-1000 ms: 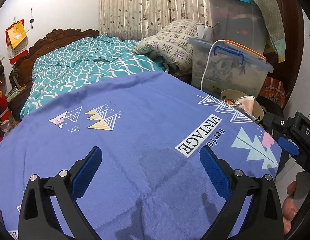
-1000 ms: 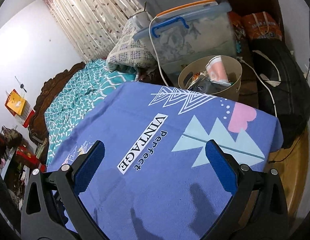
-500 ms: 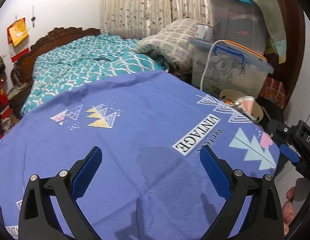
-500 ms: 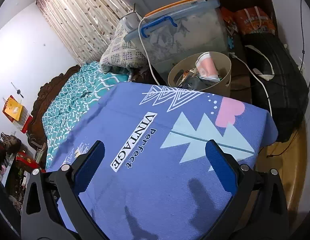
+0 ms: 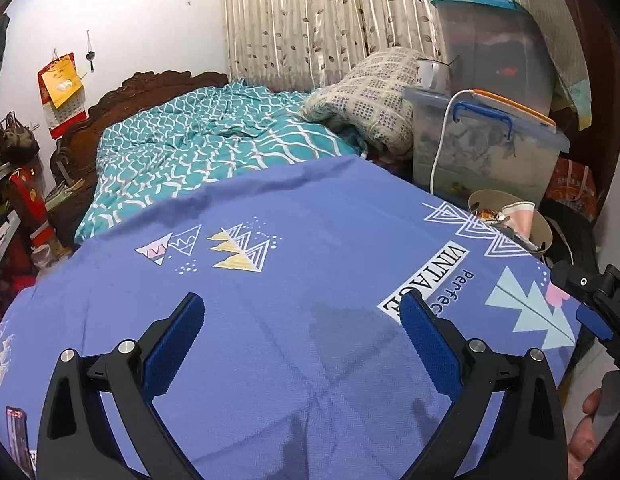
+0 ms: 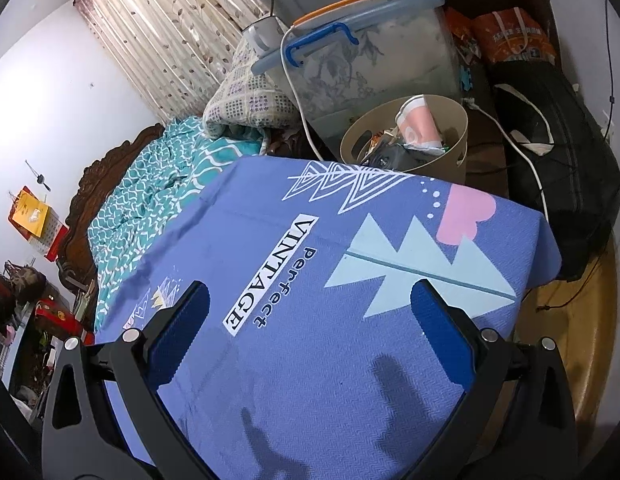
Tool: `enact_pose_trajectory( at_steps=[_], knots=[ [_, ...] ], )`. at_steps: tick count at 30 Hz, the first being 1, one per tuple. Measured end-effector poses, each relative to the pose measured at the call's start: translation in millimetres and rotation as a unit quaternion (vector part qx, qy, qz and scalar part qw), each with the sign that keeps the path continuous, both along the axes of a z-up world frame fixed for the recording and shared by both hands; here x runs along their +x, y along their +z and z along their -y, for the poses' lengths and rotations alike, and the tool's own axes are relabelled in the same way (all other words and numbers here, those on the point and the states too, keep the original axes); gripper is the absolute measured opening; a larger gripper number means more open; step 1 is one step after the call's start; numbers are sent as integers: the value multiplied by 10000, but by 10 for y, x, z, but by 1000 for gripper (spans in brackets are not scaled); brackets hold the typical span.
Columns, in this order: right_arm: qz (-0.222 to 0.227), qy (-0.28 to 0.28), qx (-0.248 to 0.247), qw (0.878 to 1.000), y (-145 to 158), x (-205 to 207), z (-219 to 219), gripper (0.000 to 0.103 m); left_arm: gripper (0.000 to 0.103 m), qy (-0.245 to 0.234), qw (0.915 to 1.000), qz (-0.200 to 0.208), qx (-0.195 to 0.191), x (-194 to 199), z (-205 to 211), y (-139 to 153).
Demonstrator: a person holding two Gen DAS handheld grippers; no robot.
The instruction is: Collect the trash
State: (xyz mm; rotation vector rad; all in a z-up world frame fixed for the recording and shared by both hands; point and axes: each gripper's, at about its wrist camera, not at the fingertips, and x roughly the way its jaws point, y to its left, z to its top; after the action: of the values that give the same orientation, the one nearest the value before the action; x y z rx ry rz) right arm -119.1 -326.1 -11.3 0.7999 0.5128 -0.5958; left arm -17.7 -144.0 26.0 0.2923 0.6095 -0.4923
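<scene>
Both grippers wide, empty: left gripper [image 5: 299,330], right gripper [image 6: 310,312] above bare blue tablecloth [image 6: 293,248]. Trash, pink cup [image 6: 416,128] included, sits in beige bin [image 6: 450,160] beyond table's far edge. Collection looks done.

The blue cloth [image 6: 310,360] under the tongs carries the printed words "VINTAGE", dark letters in a white box, and beside it "Perfect" in dark letters, just ahead of the right tongs. The orange bag [image 6: 510,40] far ahead bears print too small to read.
</scene>
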Motion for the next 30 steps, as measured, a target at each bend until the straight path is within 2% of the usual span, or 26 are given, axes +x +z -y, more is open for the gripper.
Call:
enact_pose_trajectory(
  at_steps=[8, 17, 30],
  knots=[
    [50, -17, -50, 10000, 57, -50, -5, 100, 94, -65, 9996, -259, -5, 64, 16, -52],
    [57, 45, 8, 10000, 53, -53, -12, 100, 94, -87, 9998, -107, 135, 3, 73, -24],
    [50, 87, 44, 9999, 28, -23, -33, 100, 94, -104, 9995, -220, 211, -1, 84, -58]
  ],
)
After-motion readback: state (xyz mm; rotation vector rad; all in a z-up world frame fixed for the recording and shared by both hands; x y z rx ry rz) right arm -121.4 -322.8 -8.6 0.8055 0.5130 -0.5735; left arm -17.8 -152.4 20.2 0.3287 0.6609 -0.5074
